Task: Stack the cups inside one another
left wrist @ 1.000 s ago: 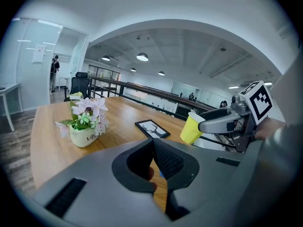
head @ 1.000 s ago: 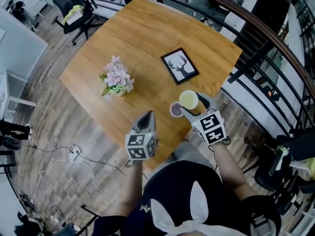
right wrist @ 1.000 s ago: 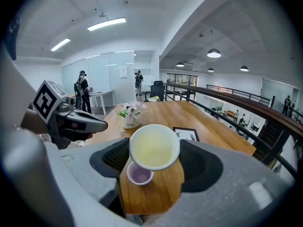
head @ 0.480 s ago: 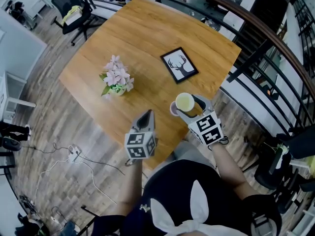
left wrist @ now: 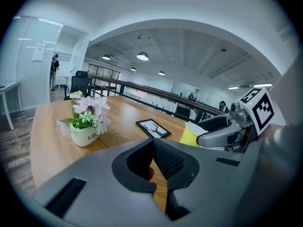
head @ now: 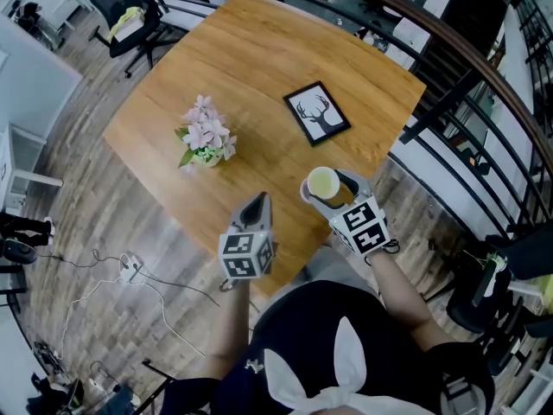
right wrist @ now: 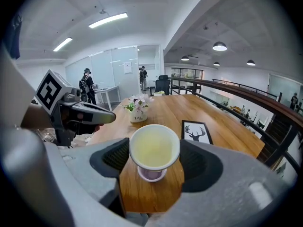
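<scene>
My right gripper (head: pixel 326 184) (right wrist: pixel 154 159) is shut on a yellow cup (head: pixel 324 181) (right wrist: pixel 154 150), held upright directly above a purple cup (right wrist: pixel 152 175) that stands on the wooden table (head: pixel 259 67) near its front edge. In the head view only a sliver of the purple cup's rim (head: pixel 304 193) shows beside the yellow one. The yellow cup (left wrist: pixel 190 135) also appears in the left gripper view, between the right gripper's jaws. My left gripper (head: pixel 257 206) (left wrist: pixel 154 162) is shut with nothing in it, hovering left of the cups over the table edge.
A pot of pink flowers (head: pixel 206 140) (left wrist: pixel 86 122) (right wrist: pixel 137 109) stands left of centre on the table. A framed deer picture (head: pixel 316 115) (left wrist: pixel 153 128) (right wrist: pixel 194 131) lies behind the cups. A black railing (head: pixel 467 67) runs along the right; office chairs (head: pixel 130 15) stand at the far left.
My right gripper has carried the yellow cup left and toward me, from beside the purple cup to directly over it. The left gripper has not moved.
</scene>
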